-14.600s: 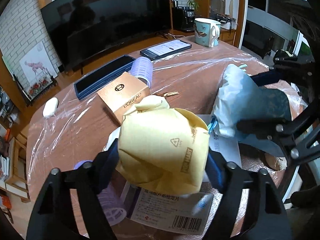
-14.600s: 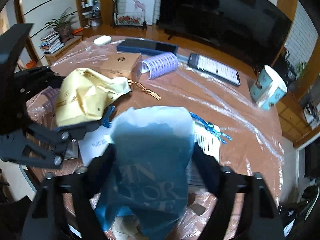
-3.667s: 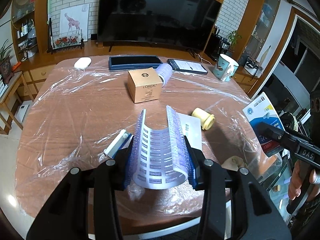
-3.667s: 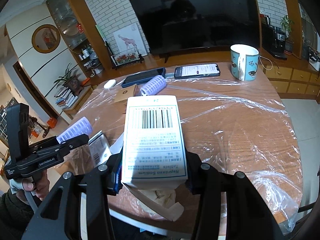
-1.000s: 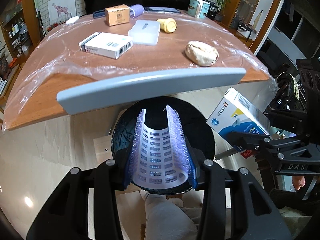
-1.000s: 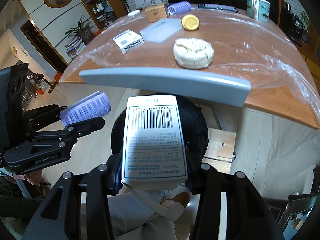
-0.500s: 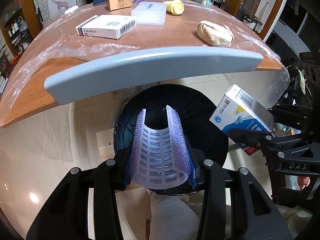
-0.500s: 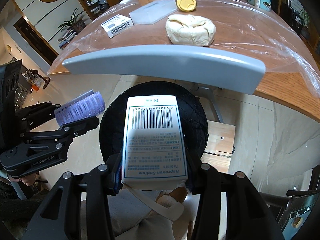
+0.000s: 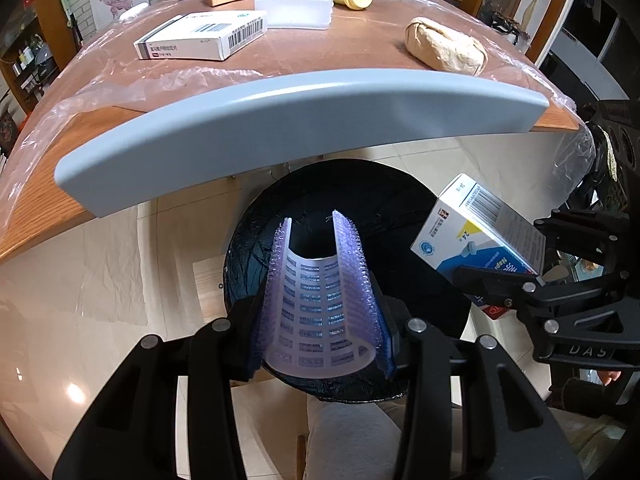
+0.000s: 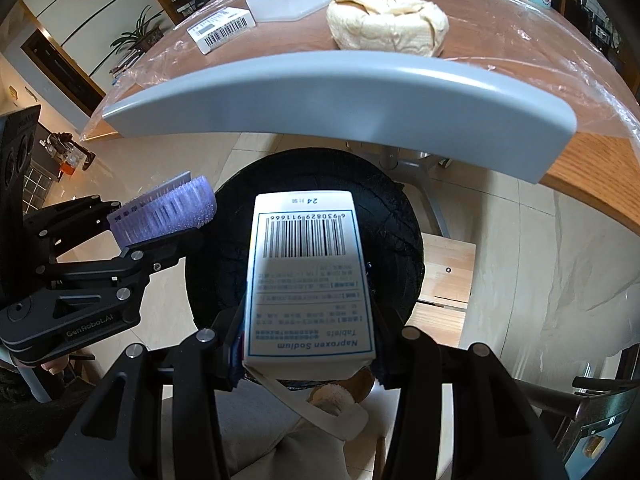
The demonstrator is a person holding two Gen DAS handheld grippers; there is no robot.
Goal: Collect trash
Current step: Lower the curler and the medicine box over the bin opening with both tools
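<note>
Glossy pale tile floor, round black-lined bin (image 9: 348, 220) below plastic-wrapped wooden table (image 9: 360, 52), left gripper (image 9: 320, 320) clamping bristly purple hair roller (image 9: 320, 300) over bin, right gripper (image 10: 308, 336) clamping white cardboard medicine box (image 10: 308, 276) alongside.

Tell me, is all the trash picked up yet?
Not yet. The left gripper holds a purple hair roller and the right gripper a tablet box, both over the black bin. A crumpled paper ball and another box wait on the table.

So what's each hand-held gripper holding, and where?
Left hand-held gripper: purple hair roller, by its sides. Right hand-held gripper: medicine box, by its side edges.
</note>
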